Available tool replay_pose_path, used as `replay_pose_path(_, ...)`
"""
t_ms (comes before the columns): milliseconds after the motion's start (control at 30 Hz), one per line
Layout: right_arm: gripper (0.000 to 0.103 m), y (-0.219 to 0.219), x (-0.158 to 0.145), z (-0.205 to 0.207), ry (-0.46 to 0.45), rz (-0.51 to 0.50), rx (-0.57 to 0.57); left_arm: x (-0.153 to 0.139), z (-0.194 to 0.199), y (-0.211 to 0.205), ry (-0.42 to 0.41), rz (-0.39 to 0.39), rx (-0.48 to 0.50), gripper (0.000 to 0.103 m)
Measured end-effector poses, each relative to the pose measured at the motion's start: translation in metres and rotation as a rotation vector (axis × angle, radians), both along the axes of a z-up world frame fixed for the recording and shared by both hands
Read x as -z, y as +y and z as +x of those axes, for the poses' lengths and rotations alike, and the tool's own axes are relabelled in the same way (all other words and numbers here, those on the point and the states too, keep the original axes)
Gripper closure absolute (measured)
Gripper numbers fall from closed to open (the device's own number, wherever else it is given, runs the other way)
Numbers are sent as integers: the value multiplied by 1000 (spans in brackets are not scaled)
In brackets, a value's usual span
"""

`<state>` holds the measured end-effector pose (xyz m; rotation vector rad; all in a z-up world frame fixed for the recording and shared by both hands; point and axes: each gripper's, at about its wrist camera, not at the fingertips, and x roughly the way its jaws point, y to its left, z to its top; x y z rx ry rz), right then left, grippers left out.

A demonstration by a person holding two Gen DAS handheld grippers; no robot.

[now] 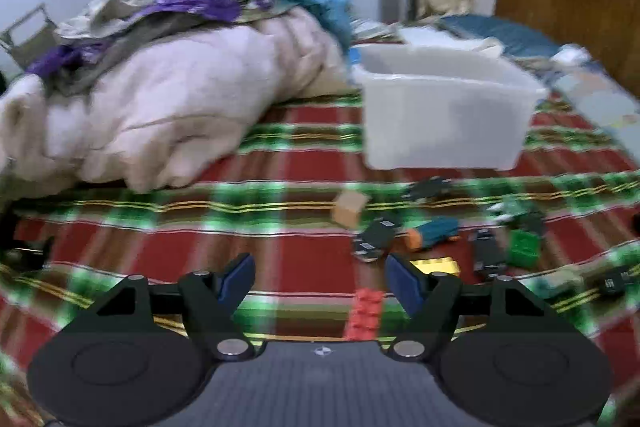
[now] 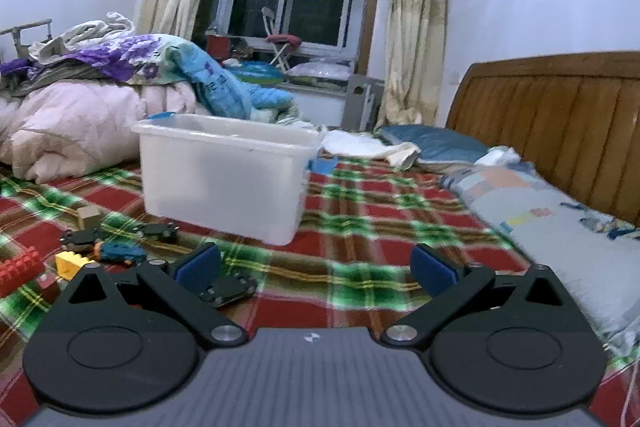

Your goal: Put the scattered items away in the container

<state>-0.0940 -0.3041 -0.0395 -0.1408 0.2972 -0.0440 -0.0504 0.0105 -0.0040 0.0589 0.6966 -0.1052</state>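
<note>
Bedroom tidy-up: translucent white plastic bin [image 2: 224, 175] on red-green plaid bedspread [image 2: 360, 227], toys scattered near it, red studded brick [image 1: 364, 313] nearest. Left tool [image 1: 320, 281] parted wide, empty; right tool [image 2: 316, 267] fully spread, empty. Risk: soft bedding lets brick tip, slip from pads.

Left gripper [image 1: 320, 277] tipped down, jaws apart, nothing in them. Right gripper [image 2: 316, 267] wide open, empty too.

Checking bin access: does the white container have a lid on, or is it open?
Open. The white container shows a bare rim with no lid, standing upright on the plaid bedspread.
</note>
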Motion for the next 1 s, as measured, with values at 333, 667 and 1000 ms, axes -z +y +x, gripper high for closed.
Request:
replay_pose_path(333,0,3,10,1,71,20,-57,51,-5,2,36,67,-67,27)
replay_pose_path(667,31,16,27,4,195,18,-103,78,-21,-20,50,91,18,27)
replay_pose_path(1000,35,14,36,6,282,66,-74,94,-4,-23,92,50,14,28)
